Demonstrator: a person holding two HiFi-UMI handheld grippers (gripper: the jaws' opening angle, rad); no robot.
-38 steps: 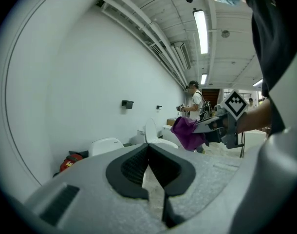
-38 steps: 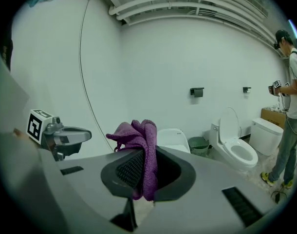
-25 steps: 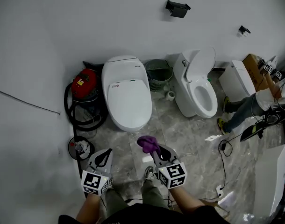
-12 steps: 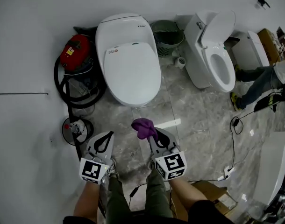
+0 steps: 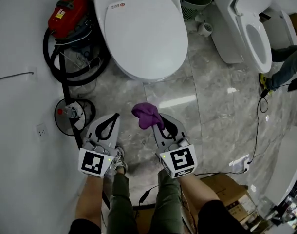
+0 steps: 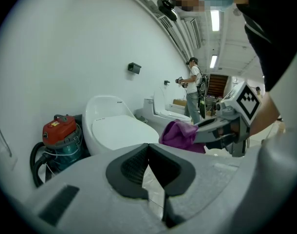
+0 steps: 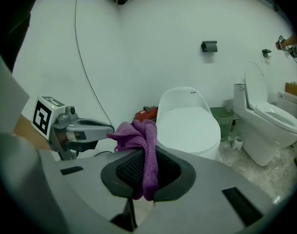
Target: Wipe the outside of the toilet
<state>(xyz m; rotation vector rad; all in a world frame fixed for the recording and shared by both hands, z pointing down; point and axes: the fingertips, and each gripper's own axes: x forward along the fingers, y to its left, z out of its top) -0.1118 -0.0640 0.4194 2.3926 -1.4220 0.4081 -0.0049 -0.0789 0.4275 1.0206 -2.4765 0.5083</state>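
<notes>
Purple nubby cloth (image 7: 141, 143) in right gripper (image 7: 147, 177)

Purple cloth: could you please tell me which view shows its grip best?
The right gripper view: the purple cloth hangs clamped between the right gripper's jaws. The head view shows it bunched at the tip; the left gripper view, a side glimpse.
</notes>
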